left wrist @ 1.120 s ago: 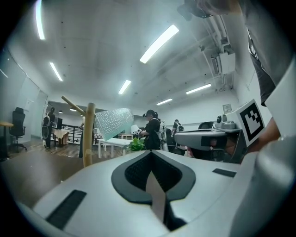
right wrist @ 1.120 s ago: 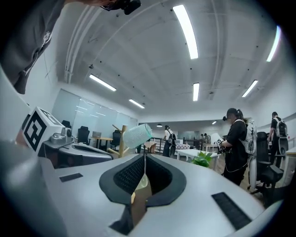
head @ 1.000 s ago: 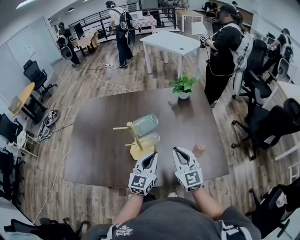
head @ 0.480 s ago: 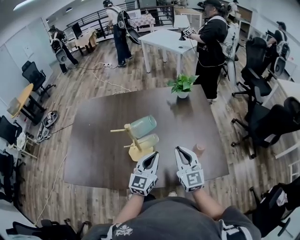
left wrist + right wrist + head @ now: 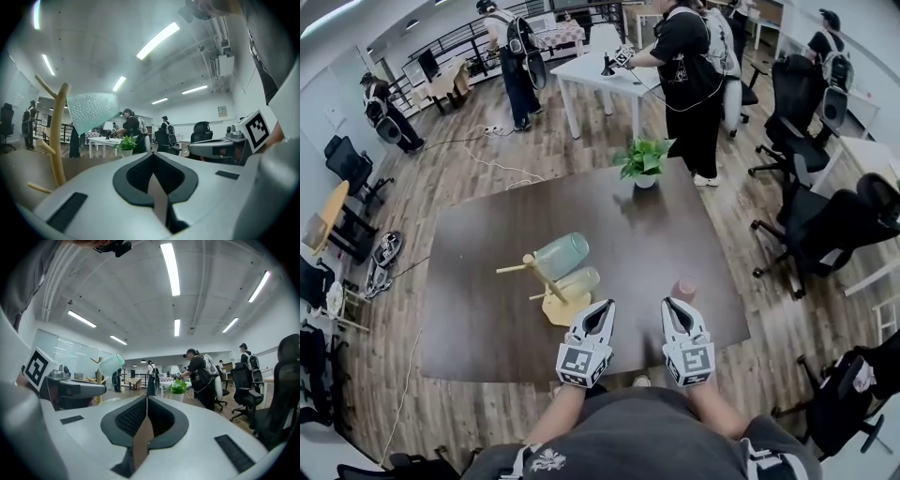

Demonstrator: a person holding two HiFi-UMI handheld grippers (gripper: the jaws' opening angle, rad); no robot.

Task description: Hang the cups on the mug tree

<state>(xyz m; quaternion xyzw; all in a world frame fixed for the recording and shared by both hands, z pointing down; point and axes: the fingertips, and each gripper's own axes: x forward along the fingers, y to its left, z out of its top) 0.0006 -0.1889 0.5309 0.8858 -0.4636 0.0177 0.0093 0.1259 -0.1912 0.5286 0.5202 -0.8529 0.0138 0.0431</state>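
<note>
Here both grippers sit low over the near edge of the table (image 5: 487, 347), slightly closer to that edge than a second ago. The left gripper (image 5: 602, 307) has its jaws pressed together on nothing, and the right gripper (image 5: 675, 306) is likewise closed and empty. The right one has swung into line with the pink cup (image 5: 685, 286), which stands toward the near right corner. That cup now shows just beyond its tips rather than off to one side.

Two cups already hang on the mug tree (image 5: 546, 284) by the near edge: a green cup (image 5: 561, 255) above and a pale yellow cup (image 5: 577, 280) below. The pink cup therefore appears to be the last to hang, and the jaws must open before it can be taken.

Hidden:
- The pink cup's lower part lies behind the right gripper, so contact cannot be told, and neither gripper view shows it.
- The tree's base is partly covered by the left gripper.
- No cup handles can be made out.
</note>
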